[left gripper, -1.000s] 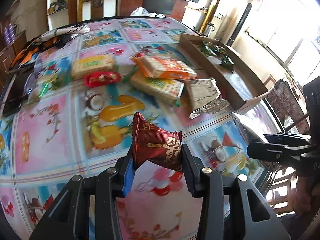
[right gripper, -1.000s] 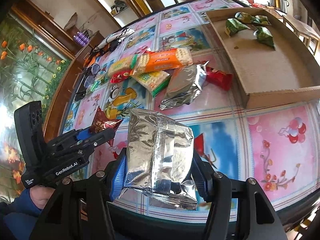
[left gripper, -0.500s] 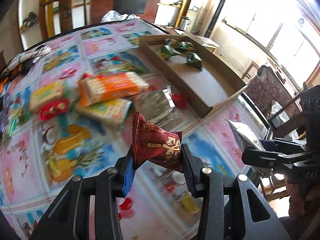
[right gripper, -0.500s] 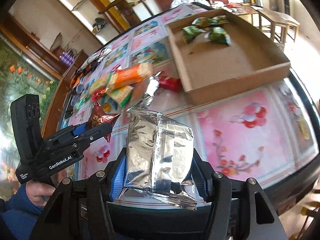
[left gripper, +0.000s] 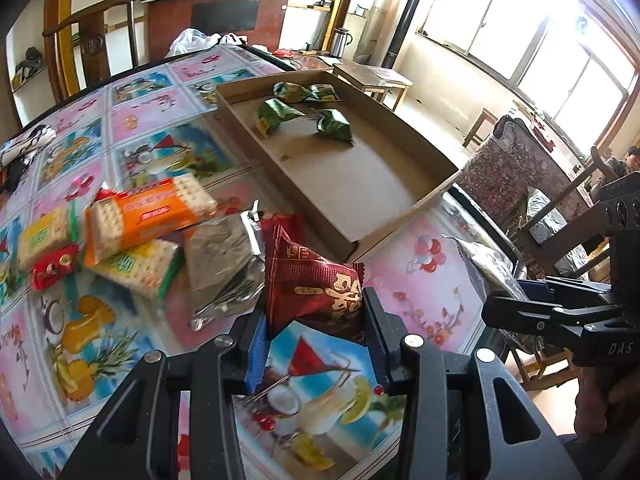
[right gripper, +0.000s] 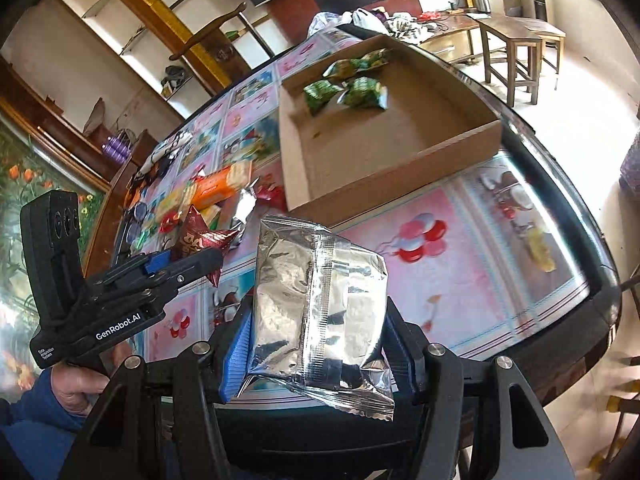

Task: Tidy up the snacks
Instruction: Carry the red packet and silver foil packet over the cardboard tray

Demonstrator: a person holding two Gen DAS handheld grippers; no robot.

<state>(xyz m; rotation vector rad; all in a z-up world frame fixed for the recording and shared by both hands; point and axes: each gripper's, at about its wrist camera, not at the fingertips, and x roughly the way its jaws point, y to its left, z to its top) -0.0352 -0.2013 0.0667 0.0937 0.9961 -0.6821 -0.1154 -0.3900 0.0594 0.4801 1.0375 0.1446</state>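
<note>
My left gripper (left gripper: 314, 312) is shut on a dark red snack packet (left gripper: 310, 280), held above the table's near part. In the right wrist view that same packet (right gripper: 198, 236) shows in the left gripper (right gripper: 200, 258) at the left. My right gripper (right gripper: 316, 340) is shut on a silver foil bag (right gripper: 316, 308) near the table's front edge. A shallow cardboard box (left gripper: 400, 216) (right gripper: 384, 180) lies ahead with several green packets (left gripper: 304, 114) (right gripper: 348, 88) at its far end. Loose snacks lie left of the box: an orange cracker pack (left gripper: 144, 212), a green cracker pack (left gripper: 136, 268), a silver bag (left gripper: 222, 264).
The table (right gripper: 520, 272) wears a bright patterned cloth under glass and has a dark rounded edge. Wooden chairs (left gripper: 560, 216) and stools (right gripper: 516, 52) stand beyond it. A small red packet (left gripper: 54, 266) and a yellow cracker pack (left gripper: 40, 236) lie at the left.
Both grippers have swung toward the cardboard box with their packets still held. The box now lies more centrally ahead, and the loose snack pile has slid left in both views.
</note>
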